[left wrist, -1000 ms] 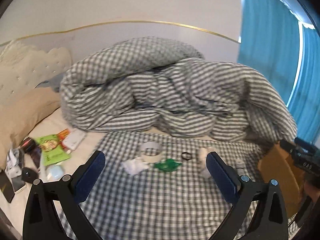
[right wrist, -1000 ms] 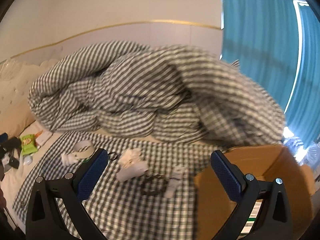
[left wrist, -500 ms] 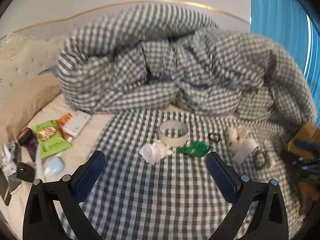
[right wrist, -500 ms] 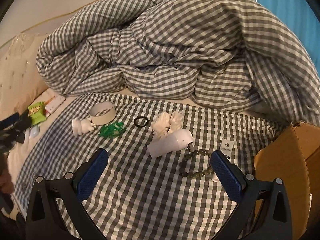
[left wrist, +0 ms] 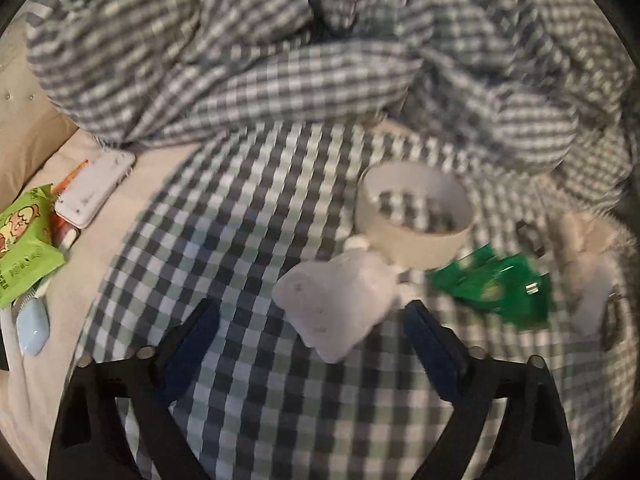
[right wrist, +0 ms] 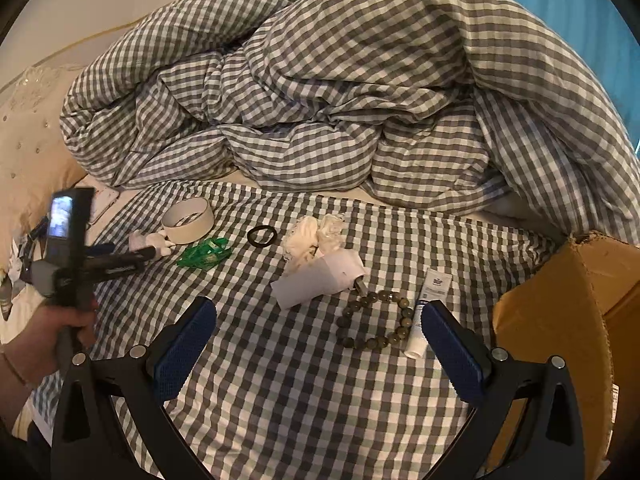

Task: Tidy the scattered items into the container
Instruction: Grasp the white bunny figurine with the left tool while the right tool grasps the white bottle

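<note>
Both grippers gape wide and hold nothing. The left gripper [left wrist: 312,330] hangs low over a crumpled white wad [left wrist: 336,304], just beside the tape roll [left wrist: 414,220]. The right gripper [right wrist: 318,334] hovers near the bead bracelet [right wrist: 376,322]; the cardboard box [right wrist: 560,320] sits at its right.

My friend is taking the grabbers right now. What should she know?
Left tool: open, holding nothing, low over the checked sheet, pointing at the small white lump next to the tape roll.
Right tool: open, holding nothing, hovering near the bead bracelet.
Still scattered on the sheet: green wrapper, black ring, crumpled white cloth, paper roll, small white tube.
The cardboard box sits at the right edge; its inside is not visible.
Nothing is gripped yet, so every item here is left to do.
</note>
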Tool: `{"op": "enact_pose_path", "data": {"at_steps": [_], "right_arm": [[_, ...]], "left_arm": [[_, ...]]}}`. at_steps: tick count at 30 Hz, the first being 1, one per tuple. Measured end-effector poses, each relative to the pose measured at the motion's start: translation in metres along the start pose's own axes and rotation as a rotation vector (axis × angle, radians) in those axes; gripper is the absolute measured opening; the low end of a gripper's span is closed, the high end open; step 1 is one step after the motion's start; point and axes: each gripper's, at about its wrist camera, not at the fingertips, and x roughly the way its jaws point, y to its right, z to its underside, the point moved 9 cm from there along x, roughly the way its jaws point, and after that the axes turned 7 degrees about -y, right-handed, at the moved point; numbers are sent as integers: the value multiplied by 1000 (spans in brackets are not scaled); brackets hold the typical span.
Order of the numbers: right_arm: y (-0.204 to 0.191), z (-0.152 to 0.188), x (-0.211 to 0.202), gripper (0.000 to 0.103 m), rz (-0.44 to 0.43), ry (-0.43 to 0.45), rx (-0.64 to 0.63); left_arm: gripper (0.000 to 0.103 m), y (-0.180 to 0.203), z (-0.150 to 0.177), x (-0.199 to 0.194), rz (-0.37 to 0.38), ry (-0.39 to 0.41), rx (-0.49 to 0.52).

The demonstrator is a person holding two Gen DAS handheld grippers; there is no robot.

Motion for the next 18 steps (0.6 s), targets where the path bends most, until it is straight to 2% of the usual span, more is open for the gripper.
{"op": "enact_pose_path", "data": {"at_steps": [2,4,6,8,10,18], "right_arm": [[2,1,-2,103,0,1,1],[2,3,-1,103,2,-1,-3],[1,4,0,103,2,-4,-5],[0,6,2,103,1,-6,-7],[-2,7,5,103,-2,-4,-5],[-14,4,43,103,12,-41,-32]], "left_arm": [[80,2,2,4,10,0,8],[56,6,4,5,17,3,23],[52,10,7,4,-4,7,42],[42,12,9,1,-2,21,43],[0,12,13,-1,4,19,43],[0,11,24,-22,14,39,64]]}}
